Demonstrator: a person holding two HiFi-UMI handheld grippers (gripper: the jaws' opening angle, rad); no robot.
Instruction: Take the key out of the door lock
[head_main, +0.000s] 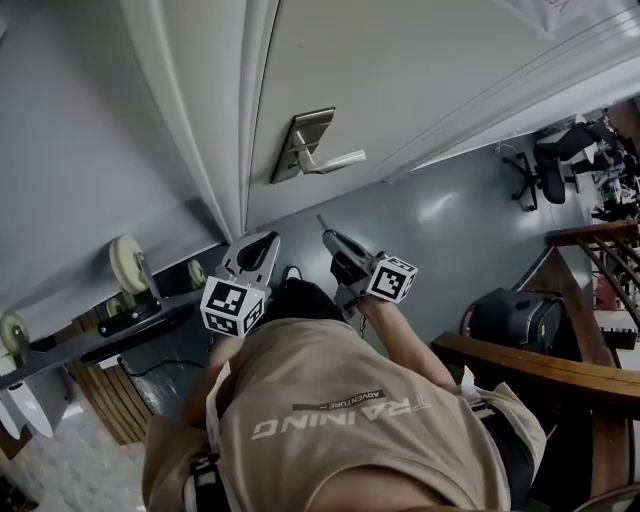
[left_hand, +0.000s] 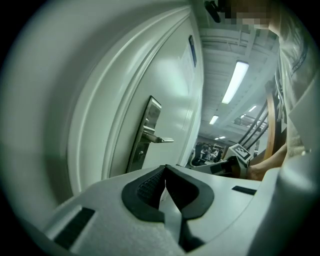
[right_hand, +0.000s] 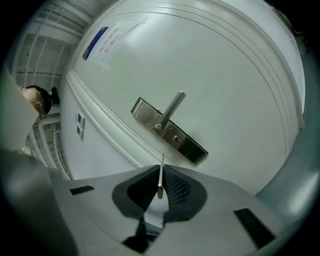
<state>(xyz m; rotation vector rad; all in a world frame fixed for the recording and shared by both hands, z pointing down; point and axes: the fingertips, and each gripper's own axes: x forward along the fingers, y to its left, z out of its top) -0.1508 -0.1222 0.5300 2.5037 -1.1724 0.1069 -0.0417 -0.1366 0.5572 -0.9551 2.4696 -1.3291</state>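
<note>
The white door carries a steel lock plate with a lever handle. In the right gripper view the plate lies just ahead, and its keyhole is bare. My right gripper is shut on the key. The thin metal blade stands edge-on between the pads and sticks out past the tips, apart from the door. In the head view the right gripper hangs below the handle. My left gripper is beside it, its jaws shut on nothing.
A trolley with pale wheels stands against the wall at the left. At the right are a wooden railing, a dark bag and an office chair on the grey floor.
</note>
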